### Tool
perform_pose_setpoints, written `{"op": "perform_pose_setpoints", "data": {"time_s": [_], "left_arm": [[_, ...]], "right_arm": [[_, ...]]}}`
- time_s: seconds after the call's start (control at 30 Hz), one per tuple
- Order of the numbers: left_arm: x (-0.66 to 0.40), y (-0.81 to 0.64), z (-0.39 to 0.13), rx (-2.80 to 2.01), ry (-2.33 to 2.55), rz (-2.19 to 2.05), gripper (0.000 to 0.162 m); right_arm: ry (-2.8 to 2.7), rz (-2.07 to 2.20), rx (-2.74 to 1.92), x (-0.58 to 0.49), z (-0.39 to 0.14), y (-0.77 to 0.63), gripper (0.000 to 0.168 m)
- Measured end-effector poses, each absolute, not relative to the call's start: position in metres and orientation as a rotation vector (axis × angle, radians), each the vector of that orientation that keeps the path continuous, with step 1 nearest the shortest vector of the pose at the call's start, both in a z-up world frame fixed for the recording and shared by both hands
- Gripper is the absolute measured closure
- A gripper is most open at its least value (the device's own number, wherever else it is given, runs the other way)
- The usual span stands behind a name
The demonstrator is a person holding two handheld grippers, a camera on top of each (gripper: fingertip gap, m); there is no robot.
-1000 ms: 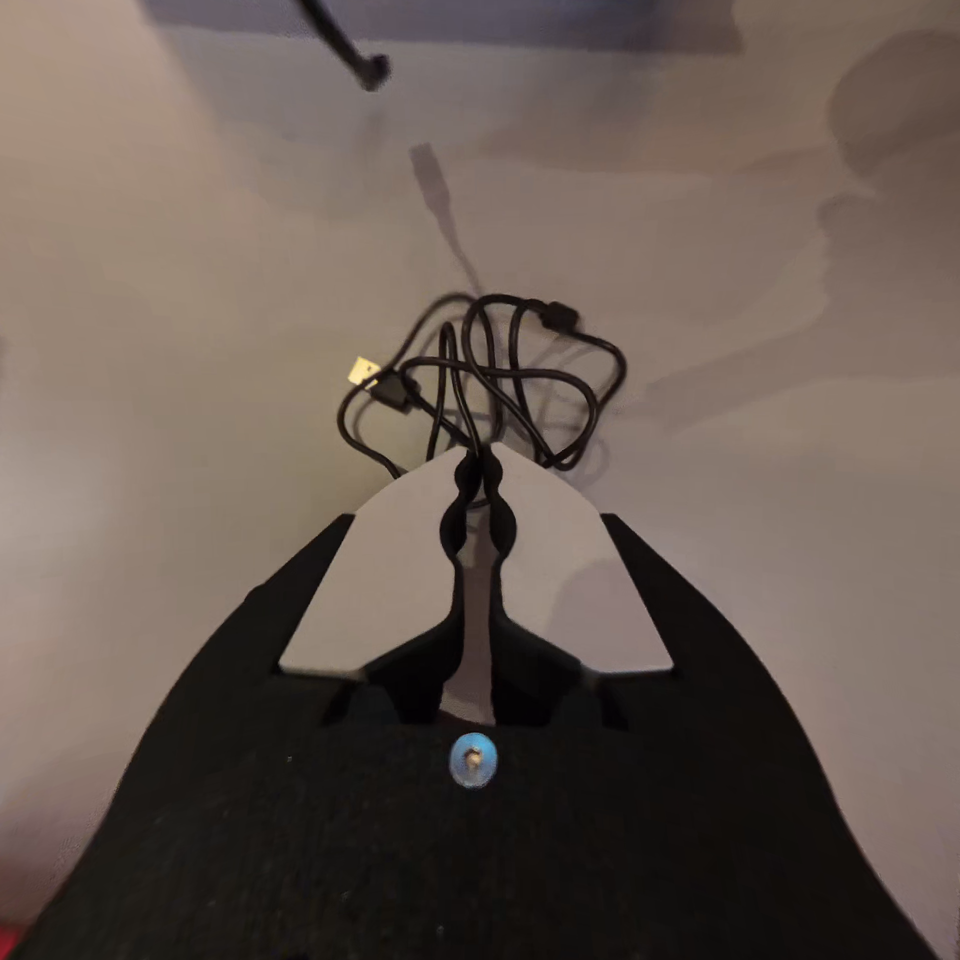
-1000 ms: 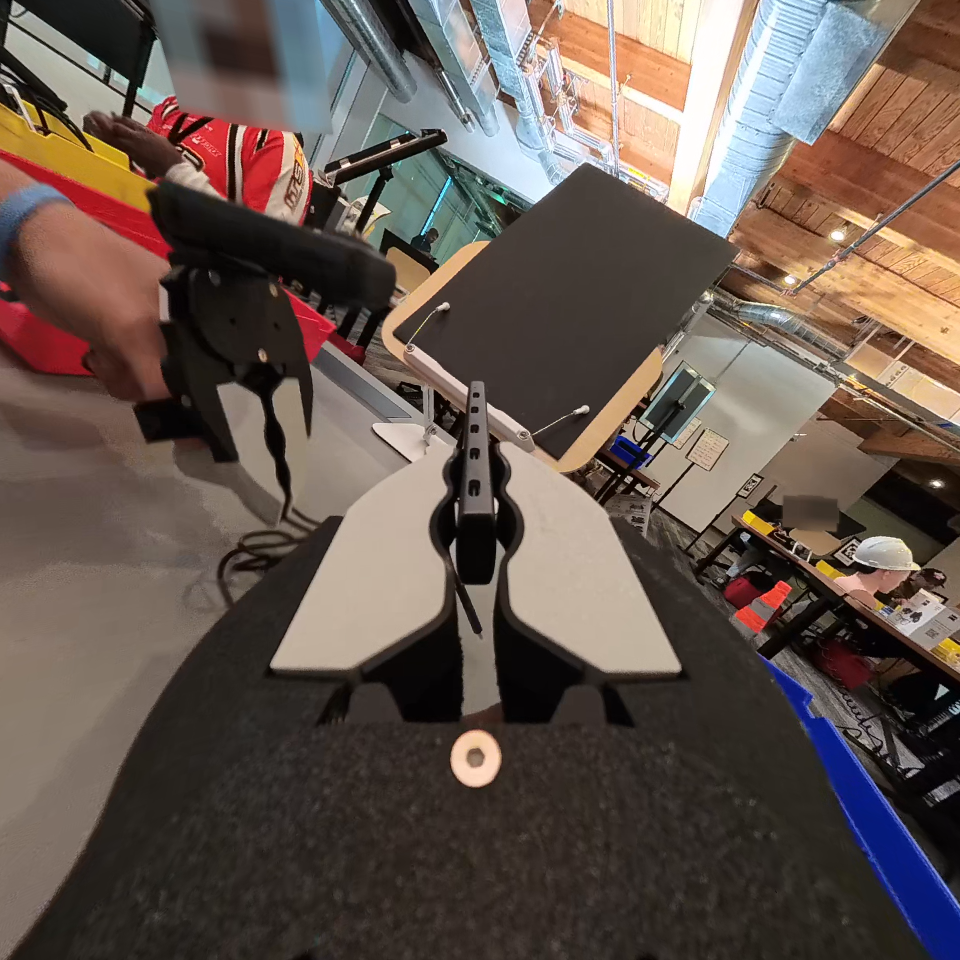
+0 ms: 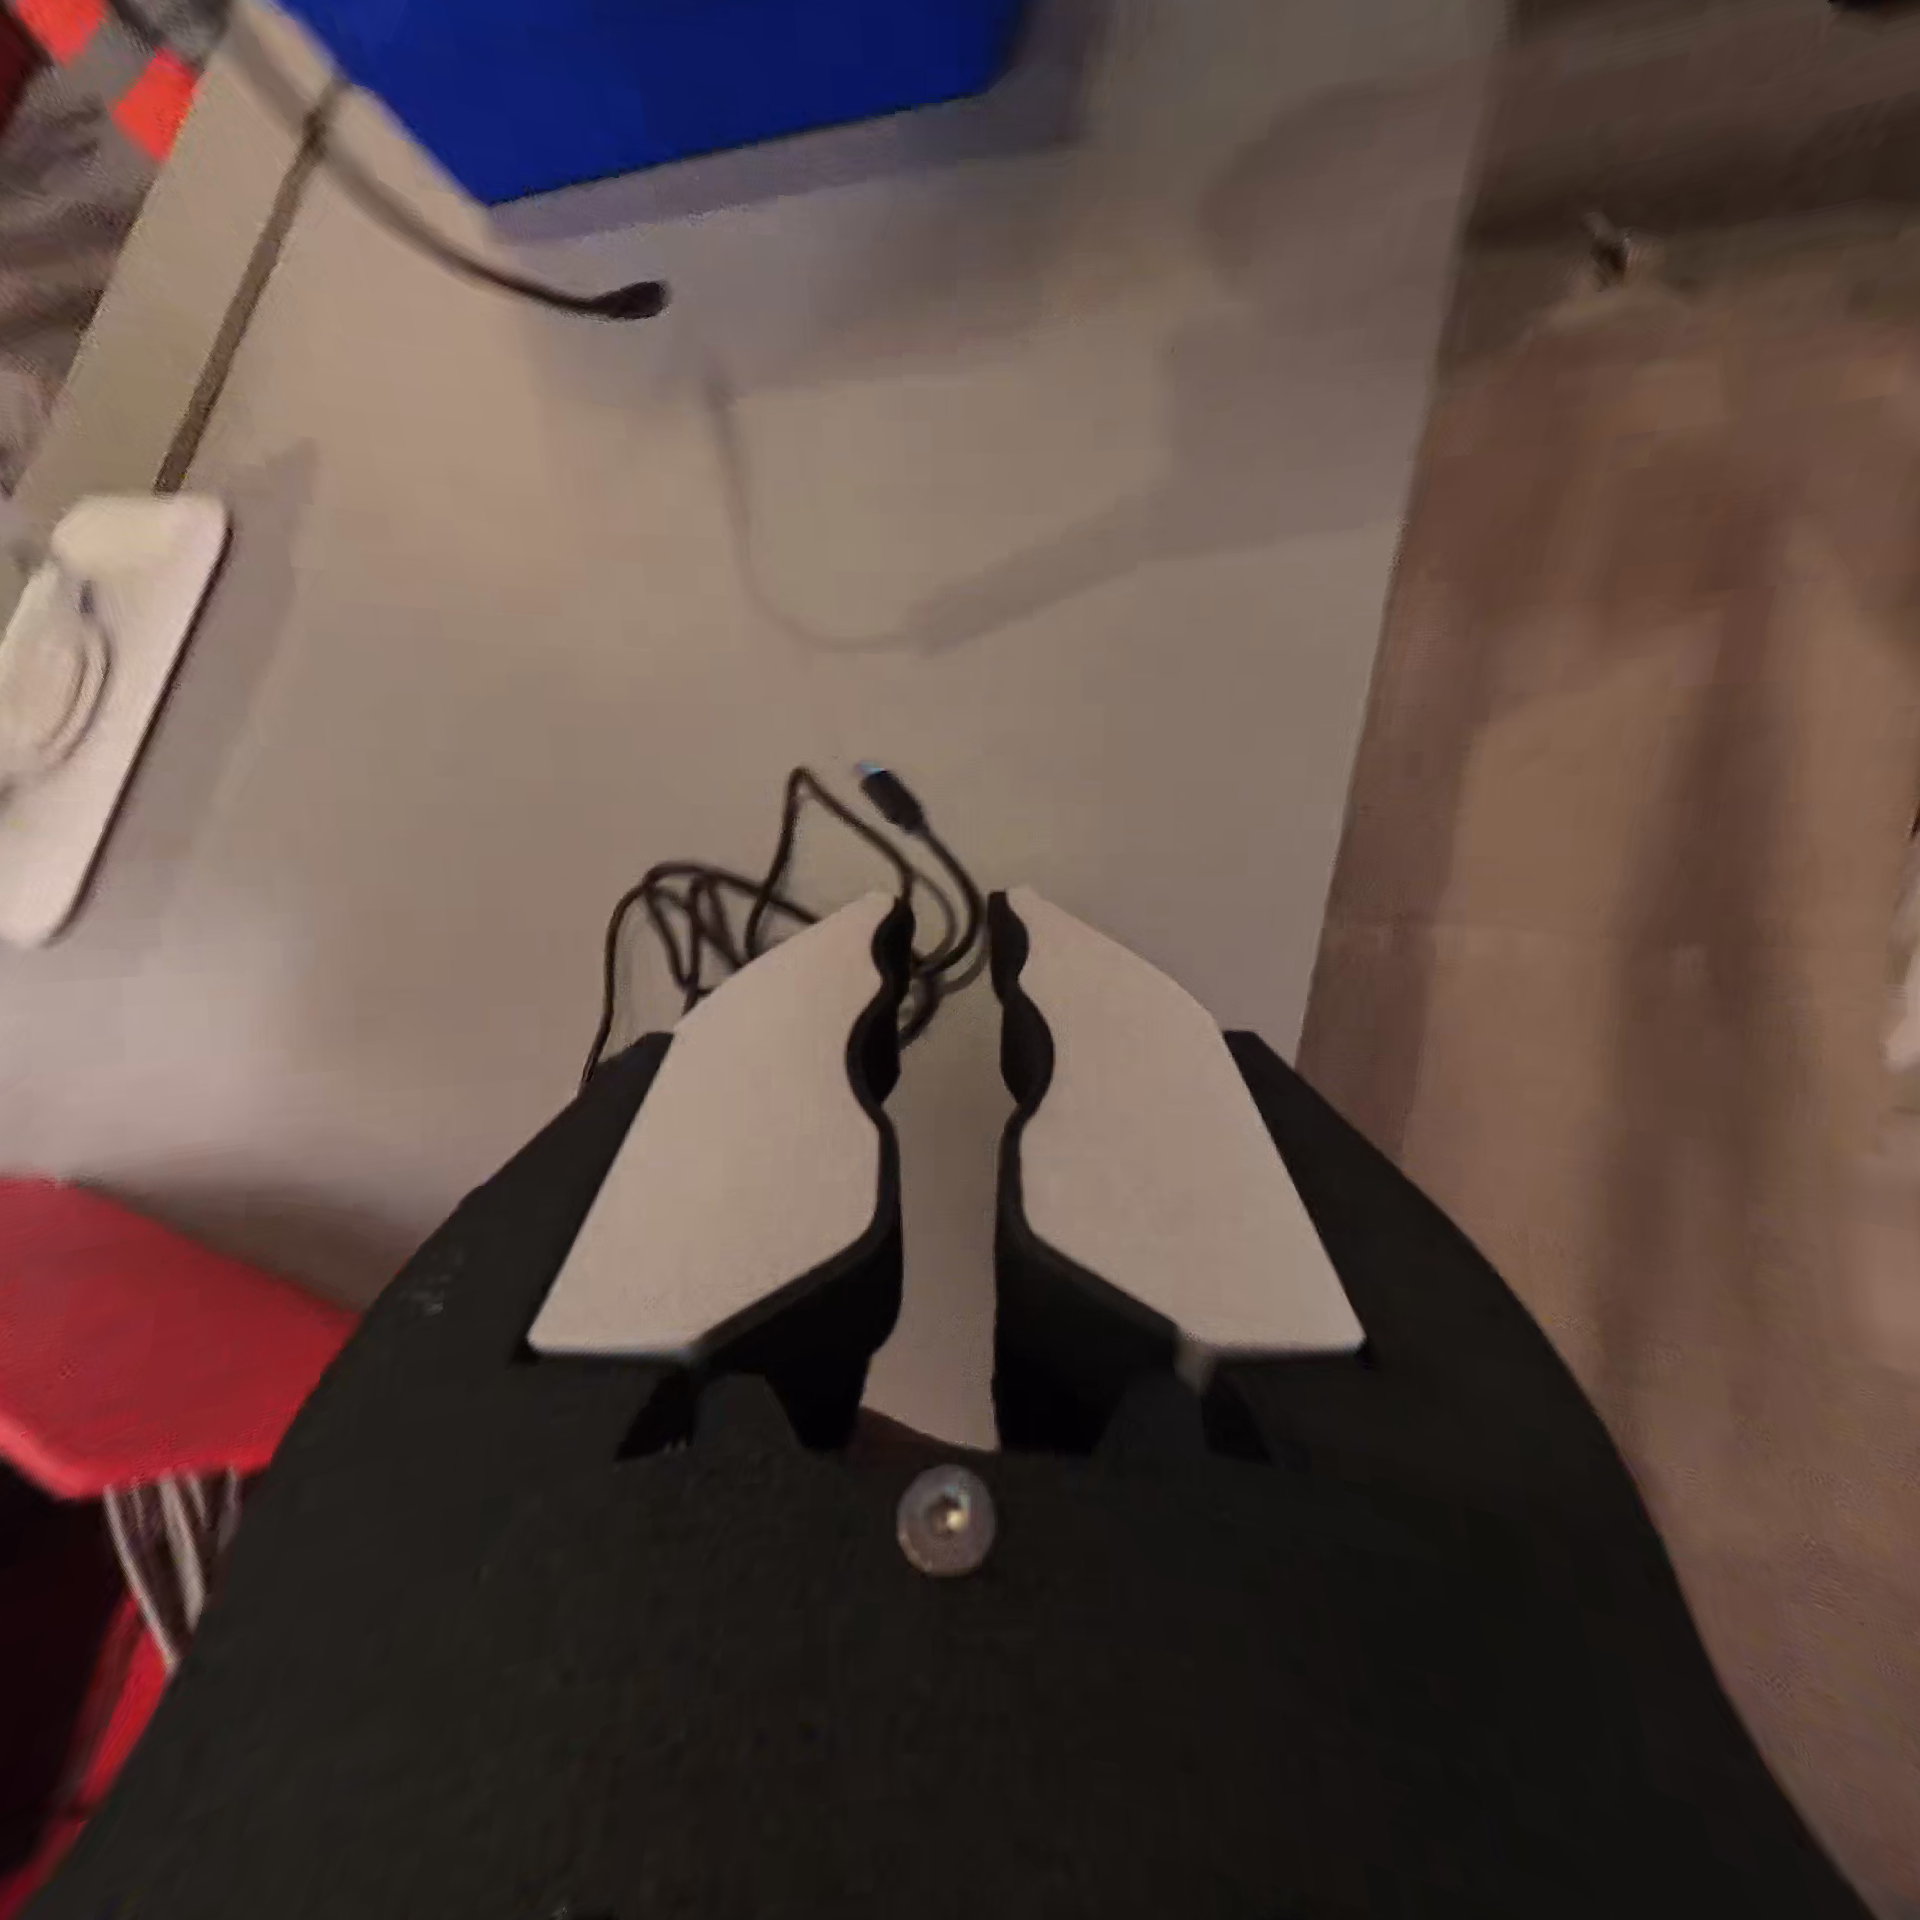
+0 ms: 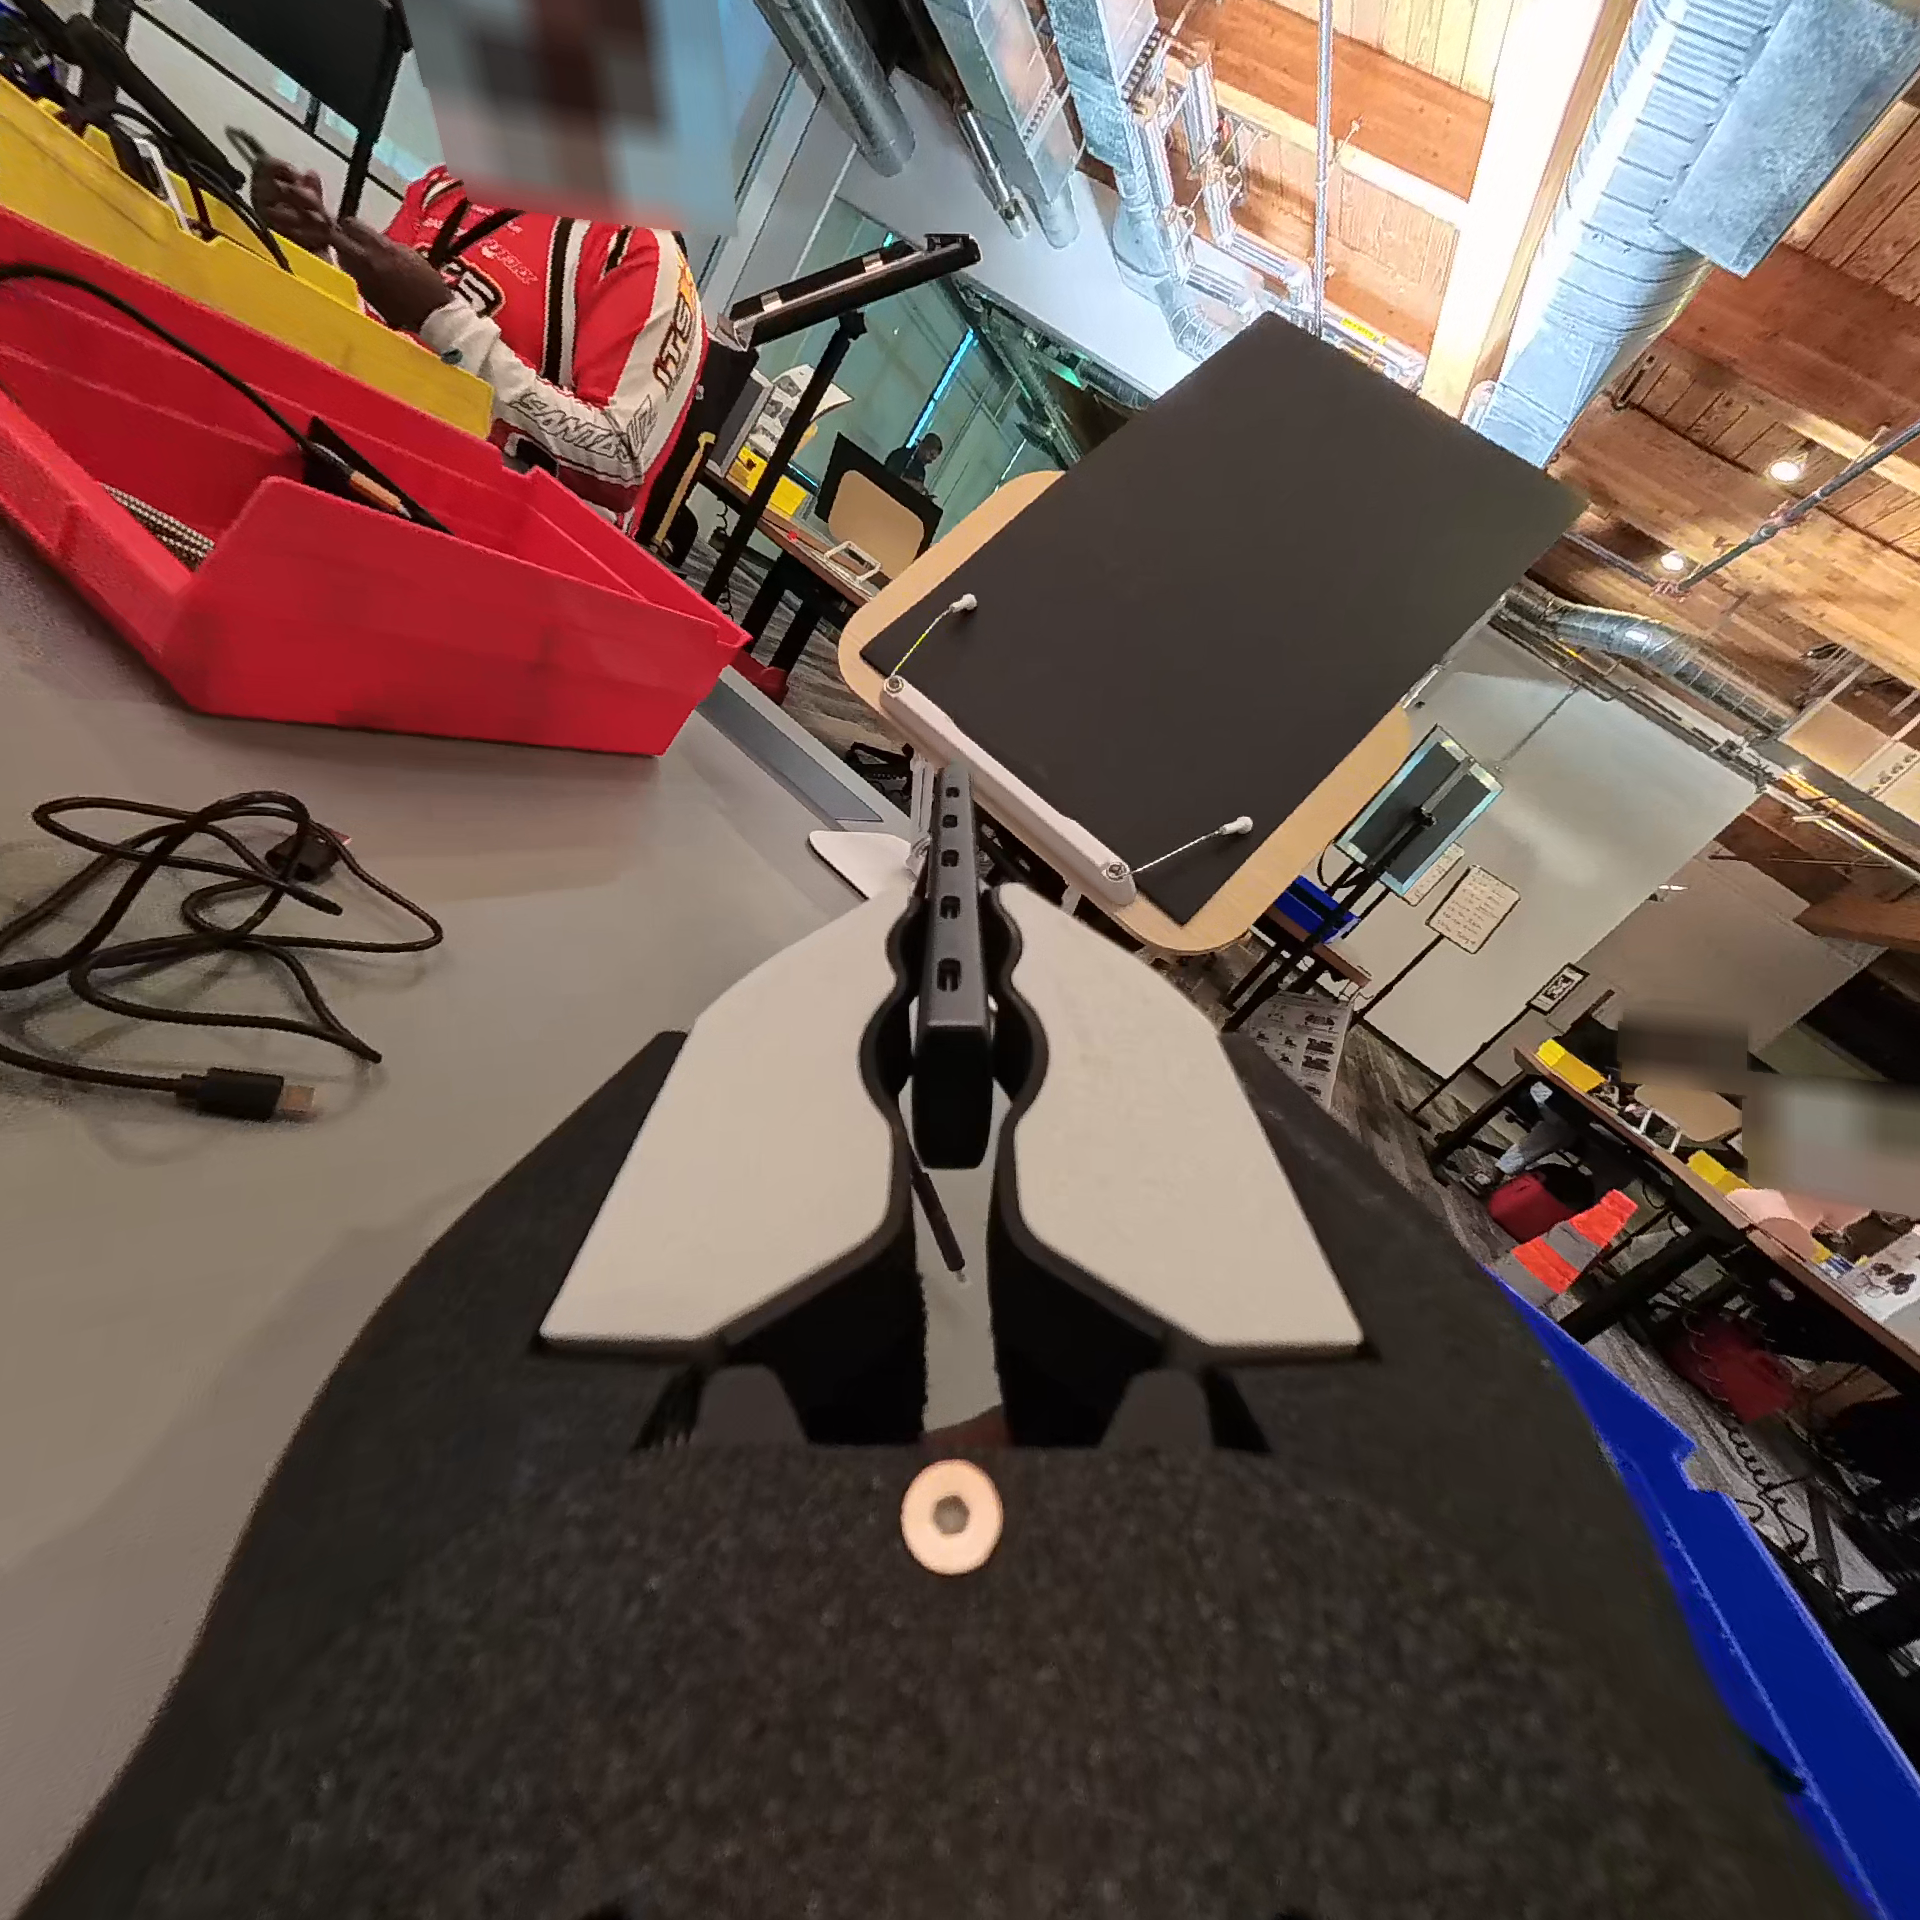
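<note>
A tangled black cable (image 3: 727, 914) lies on the grey table (image 3: 468, 779), with one plug (image 3: 891, 802) pointing away. My left gripper (image 3: 945, 906) is open and empty, just above the near part of the tangle. The cable also shows in the right wrist view (image 4: 208, 935), loose on the table at the left, with a plug (image 4: 244, 1096) at its near end. My right gripper (image 4: 954, 906) is shut on a slim black box with a row of small ports (image 4: 951, 997), held upright above the table edge. A thin black lead (image 4: 935, 1221) hangs from its lower end.
A red bin (image 4: 416, 623) and a yellow bin (image 4: 208, 260) stand at the far left, with a person in a red and white jersey (image 4: 582, 343) behind. A blue bin (image 4: 1714, 1610) is at the right. A black board on a stand (image 4: 1195, 644) rises ahead. Another cable end (image 3: 623, 301) lies farther off. My right fingertips sit around 20 cm from my left ones. Measured from the fingertips, the plug (image 3: 891, 802) is 10 cm or so from the left gripper and 20 cm from the right.
My left gripper has opened and let go of the cable, which now lies on the table. It has drawn back and left the right wrist view. The right gripper still holds the black box.
</note>
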State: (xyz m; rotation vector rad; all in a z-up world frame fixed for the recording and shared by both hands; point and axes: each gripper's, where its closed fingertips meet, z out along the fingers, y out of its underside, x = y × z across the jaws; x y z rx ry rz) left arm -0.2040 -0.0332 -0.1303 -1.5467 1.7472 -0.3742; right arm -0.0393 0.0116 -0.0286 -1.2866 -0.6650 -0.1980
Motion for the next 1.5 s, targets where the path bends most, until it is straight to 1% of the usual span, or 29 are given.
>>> {"op": "perform_pose_setpoints", "data": {"time_s": [0.17,0.33,0.37,0.4,0.53,0.63,0.73,0.8,0.87,1.03,1.27,1.5], "left_arm": [[-0.188,-0.030,-0.166,-1.595,1.929,-0.418,0.143],[-0.195,-0.010,-0.194,-1.651,2.044,-0.304,0.140],[-0.193,-0.009,-0.196,-1.654,2.028,-0.321,0.156],[-0.191,-0.010,-0.196,-1.657,2.014,-0.346,0.158],[-0.187,-0.007,-0.193,-1.669,1.949,-0.338,0.160],[-0.179,-0.028,-0.164,-1.652,1.900,-0.645,0.160],[-0.169,-0.050,-0.102,-1.507,1.771,-1.038,0.159],[-0.166,-0.058,-0.069,-1.419,1.730,-1.159,0.160],[-0.163,-0.062,-0.050,-1.350,1.779,-1.142,0.160],[-0.155,-0.065,-0.044,-1.282,2.040,-0.882,0.160],[-0.147,-0.074,-0.049,-1.272,2.151,-0.935,0.160],[-0.148,-0.076,-0.044,-1.260,2.131,-1.129,0.160]], "right_arm": [[-0.673,-0.188,-1.292,-0.041,-0.029,0.012,0.159],[-0.674,-0.186,-1.301,-0.040,-0.030,0.013,0.159],[-0.679,-0.186,-1.306,-0.040,-0.032,0.014,0.159],[-0.684,-0.186,-1.312,-0.040,-0.034,0.014,0.159],[-0.692,-0.189,-1.316,-0.040,-0.037,0.014,0.159],[-0.710,-0.188,-1.297,-0.044,-0.036,0.013,0.159],[-0.749,-0.175,-1.277,-0.051,-0.038,0.011,0.159],[-0.782,-0.170,-1.270,-0.057,-0.041,0.011,0.159],[-0.828,-0.159,-1.250,-0.065,-0.044,0.008,0.159],[-0.911,-0.150,-1.222,-0.084,-0.051,0.005,0.159],[-1.000,-0.252,-1.159,-0.095,-0.055,-0.004,0.159],[-1.040,-0.275,-1.124,-0.101,-0.055,-0.010,0.159]]}}
